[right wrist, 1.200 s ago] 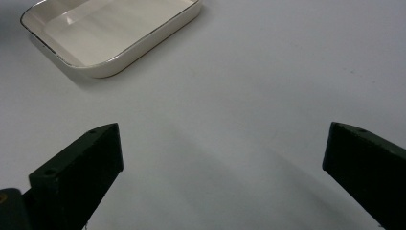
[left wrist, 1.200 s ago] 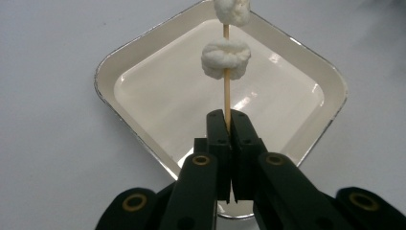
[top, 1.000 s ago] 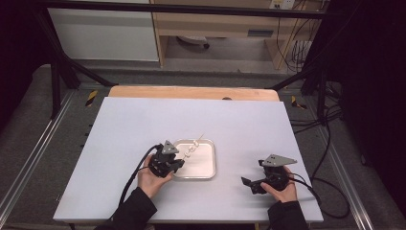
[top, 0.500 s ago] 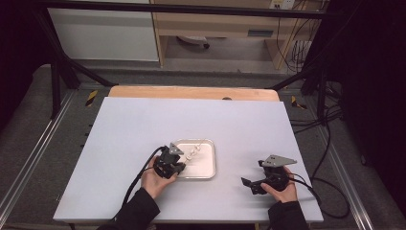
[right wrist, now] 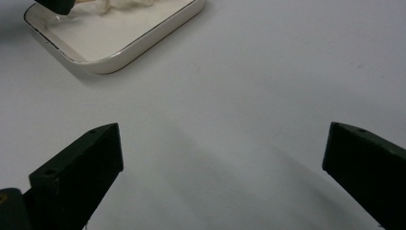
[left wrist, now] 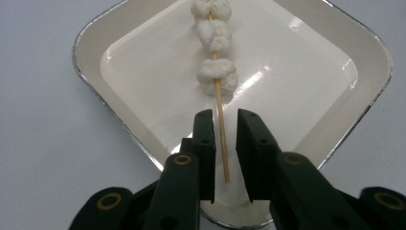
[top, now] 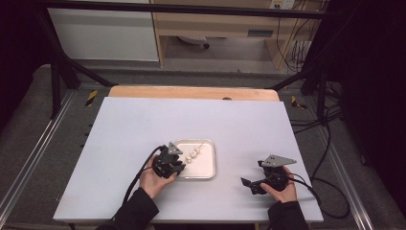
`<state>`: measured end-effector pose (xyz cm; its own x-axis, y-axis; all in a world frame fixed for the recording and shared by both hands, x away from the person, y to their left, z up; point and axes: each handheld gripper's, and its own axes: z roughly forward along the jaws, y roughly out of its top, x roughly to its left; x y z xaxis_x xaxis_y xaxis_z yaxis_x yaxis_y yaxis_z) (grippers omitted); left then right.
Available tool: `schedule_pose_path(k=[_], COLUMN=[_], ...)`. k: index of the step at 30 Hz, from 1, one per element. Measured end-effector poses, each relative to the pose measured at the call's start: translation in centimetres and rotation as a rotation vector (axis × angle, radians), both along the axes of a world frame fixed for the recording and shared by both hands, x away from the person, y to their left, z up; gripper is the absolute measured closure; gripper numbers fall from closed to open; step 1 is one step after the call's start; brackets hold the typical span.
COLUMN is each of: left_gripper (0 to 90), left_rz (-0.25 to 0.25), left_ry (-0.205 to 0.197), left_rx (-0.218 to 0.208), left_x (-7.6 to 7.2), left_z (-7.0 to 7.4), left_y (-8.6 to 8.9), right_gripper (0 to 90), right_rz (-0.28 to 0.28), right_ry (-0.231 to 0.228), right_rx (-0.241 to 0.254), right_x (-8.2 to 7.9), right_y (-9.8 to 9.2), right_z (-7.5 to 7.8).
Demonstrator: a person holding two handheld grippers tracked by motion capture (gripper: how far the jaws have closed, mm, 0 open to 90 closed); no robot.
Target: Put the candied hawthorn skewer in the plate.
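Bare table [top: 124, 143] all round — tray [top: 207, 168] near the front edge, skewer [left wrist: 218, 72] lying in it

White dumplings [left wrist: 216, 76] on a tan skewer [left wrist: 221, 129], cream tray [left wrist: 119, 120] (silvery rim), black grippers [left wrist: 222, 143]

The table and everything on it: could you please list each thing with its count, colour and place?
table: one, pale grey top, wooden far edge.
tray: one, cream, near middle of the table.
skewer: one, wooden stick with three white lumps, lying in the tray.
left hand-held gripper: one, black, at the tray's near-left edge, jaws just opening, stick between them with gaps either side.
right hand-held gripper: one, black, right of the tray, jaws wide over bare table.
hands: two, dark sleeves, at the near edge.
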<state>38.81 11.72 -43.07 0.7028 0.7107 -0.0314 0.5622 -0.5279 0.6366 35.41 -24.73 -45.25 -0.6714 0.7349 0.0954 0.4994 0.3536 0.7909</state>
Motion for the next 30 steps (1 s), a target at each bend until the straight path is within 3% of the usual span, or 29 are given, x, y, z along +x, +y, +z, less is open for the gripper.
schedule_pose_path(k=[7, 15, 23, 30], left_gripper=[60.6, 42.0, 28.1, 18.7], left_rz=[-0.014, -0.034, -0.032, -0.007], left_ry=[-0.043, -0.056, -0.055, -0.062], left_rx=[-0.025, -0.048, -0.09, -0.095], left_x=[-0.7, -1.6, -2.6, -3.6], left_z=[1.2, 2.0, 1.3, 0.1], left_y=[1.6, 4.1, 7.3, 10.1], right_gripper=[0.9, 0.8, 0.8, 0.8], right_rz=[-0.004, -0.006, -0.007, -0.006], right_ry=[-0.001, -0.002, -0.001, 0.006], right_rx=[0.007, 0.004, 0.002, -0.002], right_x=[-0.1, -0.1, -0.1, -0.2], right_y=[-0.1, -0.1, -0.1, -0.1], right_z=[0.1, 0.2, 0.2, 0.1])
